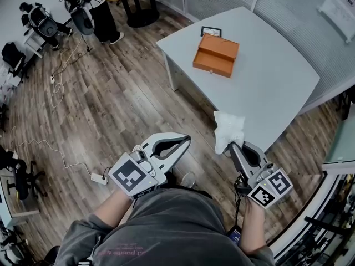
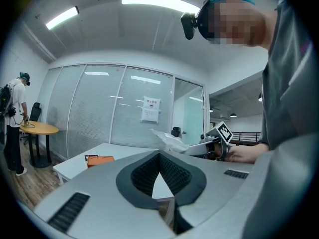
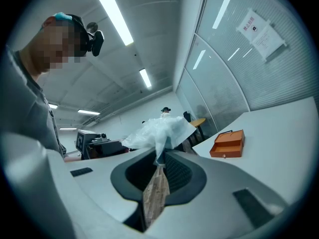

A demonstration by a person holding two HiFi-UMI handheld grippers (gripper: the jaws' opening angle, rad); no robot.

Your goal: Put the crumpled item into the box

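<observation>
Material under grip: the crumpled item [image 1: 228,127], a thin, white, wrinkled sheet, is pinched by its lower end between the jaws of the right tongs [image 1: 230,146]. The bulk of the sheet fans out beyond the jaw tips, clear of any surface. In the right gripper view the jaws press on a narrow gathered strip of the sheet, and the rest billows above the tips. The left tongs [image 1: 186,140] sit just to the left of the right tongs at about the same height. Their jaws are pressed together at the tips with nothing between them. The box [image 1: 216,55], orange and rectangular, rests on the pale grey worktop [image 1: 277,82] ahead of the right tongs and well apart from the tips. A small black-framed card [image 1: 211,31] lies on the worktop just beyond the box. In the head view the held sheet overlaps the near edge of the worktop.
</observation>
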